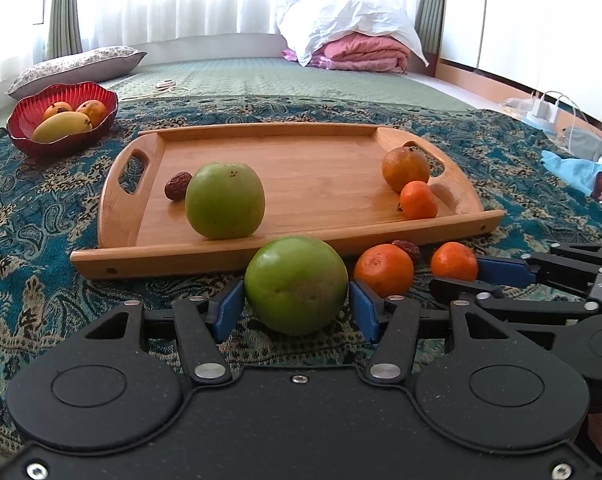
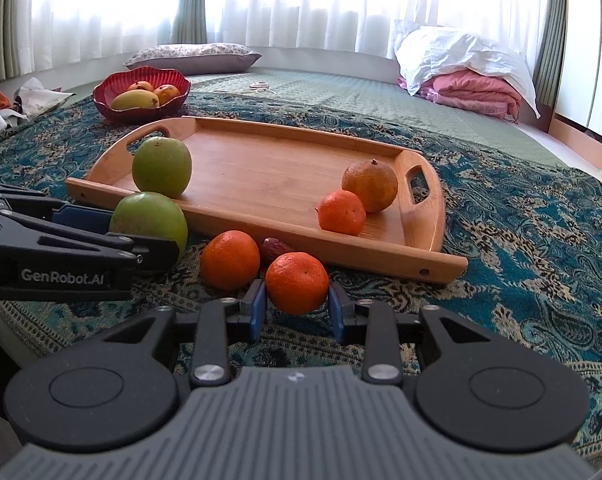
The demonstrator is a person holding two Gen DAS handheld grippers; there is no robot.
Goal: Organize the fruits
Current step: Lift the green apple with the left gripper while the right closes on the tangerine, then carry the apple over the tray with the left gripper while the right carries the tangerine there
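Gripping a smooth round green fruit (image 1: 296,284) between its blue ribbed pads, the left tool (image 1: 296,312) rests over the teal paisley woven cloth (image 1: 41,240), just before the rimmed bamboo tray (image 1: 321,160). The right tool (image 2: 297,306) is clenched on a dimpled orange tangerine (image 2: 297,282), beside a second tangerine (image 2: 230,259) and a wrinkled brown date (image 2: 275,249). Only the left view reveals another date (image 1: 177,186) behind the tray's green fruit (image 1: 225,200). A scalloped red bowl (image 1: 21,120) holds yellowish fruit.
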